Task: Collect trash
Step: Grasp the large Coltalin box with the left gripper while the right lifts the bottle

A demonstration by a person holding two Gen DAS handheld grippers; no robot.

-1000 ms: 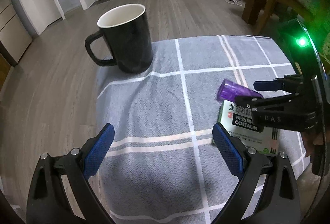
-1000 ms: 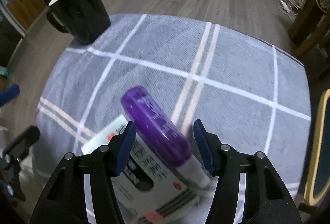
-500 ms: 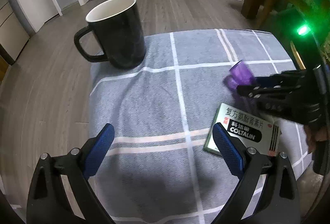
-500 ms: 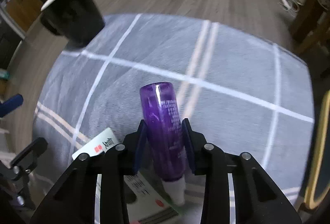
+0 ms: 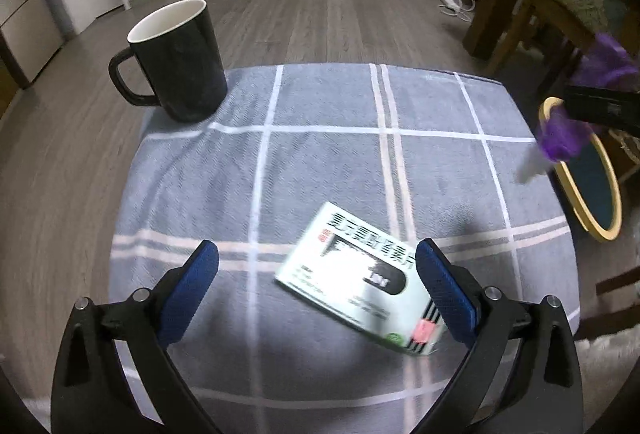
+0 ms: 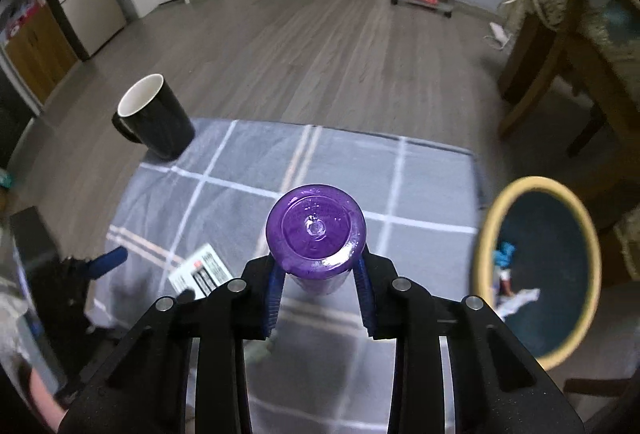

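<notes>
A purple plastic bottle [image 6: 316, 234] sits between the pads of my right gripper [image 6: 318, 286], its base toward the camera and its white cap pointing down. The jaws are still closing on it and the pads press its sides. In the left wrist view the bottle [image 5: 560, 138] hangs blurred at the table's right edge, above the bin's rim. A white and green medicine box [image 5: 360, 278] lies flat on the grey checked cloth [image 5: 320, 154]. My left gripper [image 5: 316, 254] stands open just above the box, its right pad near the box's end.
A black mug [image 5: 180, 62] with a white inside stands at the cloth's far left corner. A dark bin with a yellow rim [image 6: 488, 226] stands on the floor right of the table, scraps inside. A wooden table and chair legs are behind it.
My right gripper shut on the purple bottle, lifted it off the box and carried it right toward the bin. My left gripper moved right, over the medicine box.
</notes>
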